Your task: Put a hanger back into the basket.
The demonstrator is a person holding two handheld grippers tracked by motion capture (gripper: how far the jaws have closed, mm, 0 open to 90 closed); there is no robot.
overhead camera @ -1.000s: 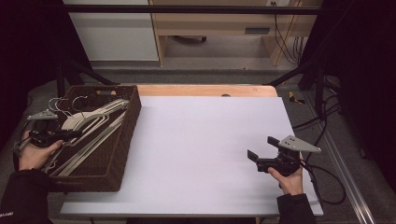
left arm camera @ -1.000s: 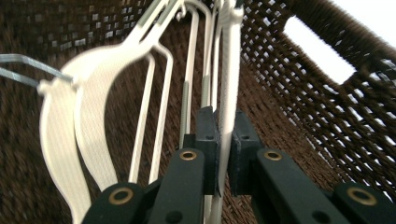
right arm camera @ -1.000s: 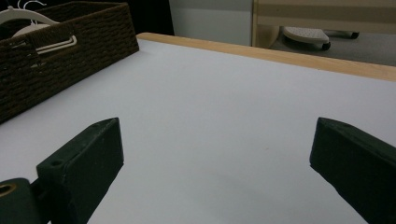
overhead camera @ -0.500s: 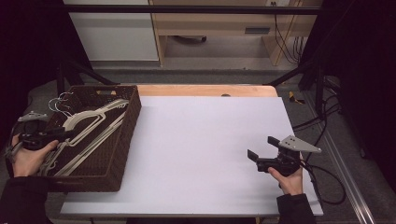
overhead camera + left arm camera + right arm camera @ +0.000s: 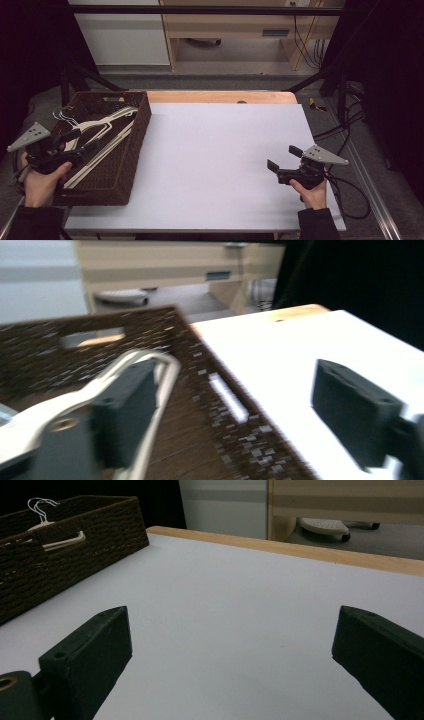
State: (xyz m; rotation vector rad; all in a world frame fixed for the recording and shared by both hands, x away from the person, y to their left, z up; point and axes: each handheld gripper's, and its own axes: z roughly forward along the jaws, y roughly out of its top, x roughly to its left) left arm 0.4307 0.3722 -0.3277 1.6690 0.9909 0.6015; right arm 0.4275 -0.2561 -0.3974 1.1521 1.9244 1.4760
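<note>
Dark woven basket [image 5: 127, 165], rectangular, cream curved hangers [image 5: 102, 127] stacked inside, smooth white counter [image 5: 215, 150], your left gripper [image 5: 75, 152] just opened wide, empty, right gripper [image 5: 282, 159] wide, empty.

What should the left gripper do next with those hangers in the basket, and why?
Probably lower the left gripper back onto a hanger and close. Its jaws have just been opening, and in the left gripper view they stand wide with nothing pressed between them. The pale hangers lie in the wicker basket, and the right gripper waits open over the white table.
</note>
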